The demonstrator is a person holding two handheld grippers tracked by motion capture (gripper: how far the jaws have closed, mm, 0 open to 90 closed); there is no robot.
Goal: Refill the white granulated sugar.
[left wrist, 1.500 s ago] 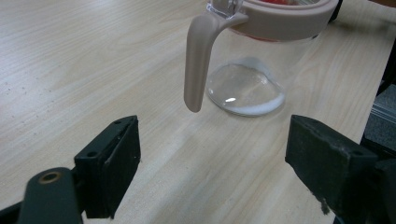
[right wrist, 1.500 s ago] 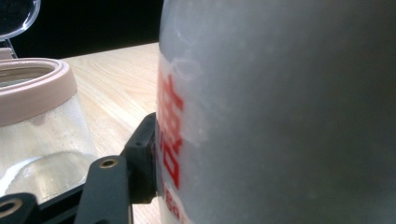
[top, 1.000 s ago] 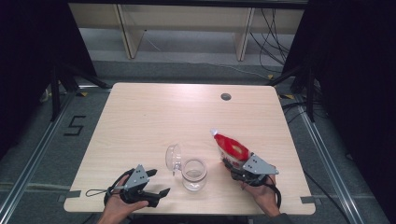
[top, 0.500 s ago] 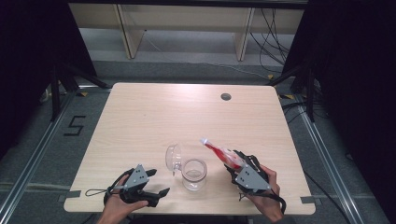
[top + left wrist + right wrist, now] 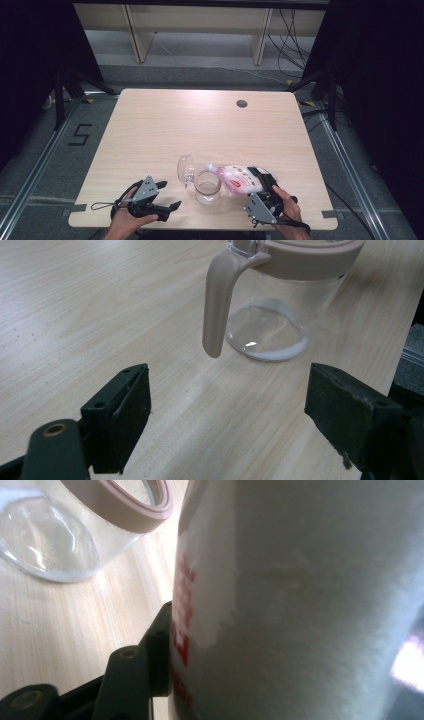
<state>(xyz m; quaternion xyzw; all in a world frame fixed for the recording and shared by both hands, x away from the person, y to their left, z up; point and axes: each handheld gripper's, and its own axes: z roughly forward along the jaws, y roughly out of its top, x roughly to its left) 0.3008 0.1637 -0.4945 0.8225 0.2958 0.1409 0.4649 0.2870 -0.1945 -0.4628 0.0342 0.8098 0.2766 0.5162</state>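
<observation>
A clear glass jar (image 5: 207, 186) with a beige rim and handle stands near the table's front edge; its clear hinged lid (image 5: 185, 169) is flipped open to the left. My right gripper (image 5: 262, 181) is shut on a white pouch with red print (image 5: 239, 178), tipped sideways with its spout end over the jar's mouth. In the right gripper view the pouch (image 5: 300, 595) fills the space between the jaws, with the jar (image 5: 75, 525) to its left. My left gripper (image 5: 167, 195) rests open on the table left of the jar. Its view shows the jar (image 5: 280, 295) and handle (image 5: 220, 300) just ahead.
The light wooden table (image 5: 200, 125) has a round cable hole (image 5: 242, 103) at the back right. Shelving stands beyond the far edge, and metal floor rails run along both sides.
The right gripper has swung the pouch leftward and tipped it from pointing up and away to lying sideways over the jar. The left gripper stayed put.
</observation>
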